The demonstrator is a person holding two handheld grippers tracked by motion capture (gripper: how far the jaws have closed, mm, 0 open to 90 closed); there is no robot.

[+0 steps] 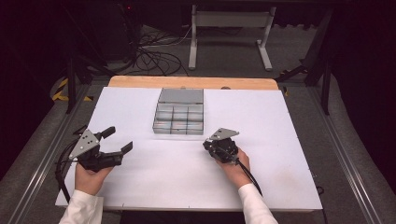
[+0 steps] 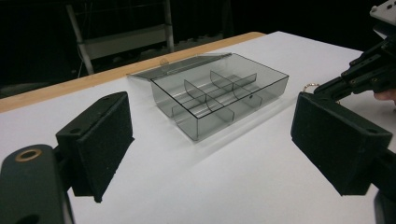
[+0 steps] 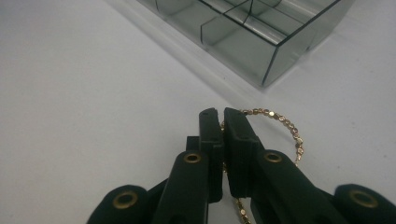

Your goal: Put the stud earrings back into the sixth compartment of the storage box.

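A clear grey compartment box (image 1: 179, 117) with its lid laid open behind it sits at the middle of the white table; its divided cells (image 2: 219, 95) look empty. My right gripper (image 3: 222, 116) is shut on a gold beaded bracelet (image 3: 285, 125), pinching the loop low over the table just in front of the box's near corner (image 3: 268, 70). From above, this right gripper (image 1: 212, 143) sits close to the box's front right. My left gripper (image 1: 119, 140) stands open at the table's left, its two pads (image 2: 102, 140) wide apart and nothing between them.
The white table top (image 1: 140, 177) rests on a wooden board (image 1: 196, 82) showing at the far edge. Cables (image 1: 149, 56) and a white table frame (image 1: 229, 28) stand on the floor beyond. Metal rails run along both sides.
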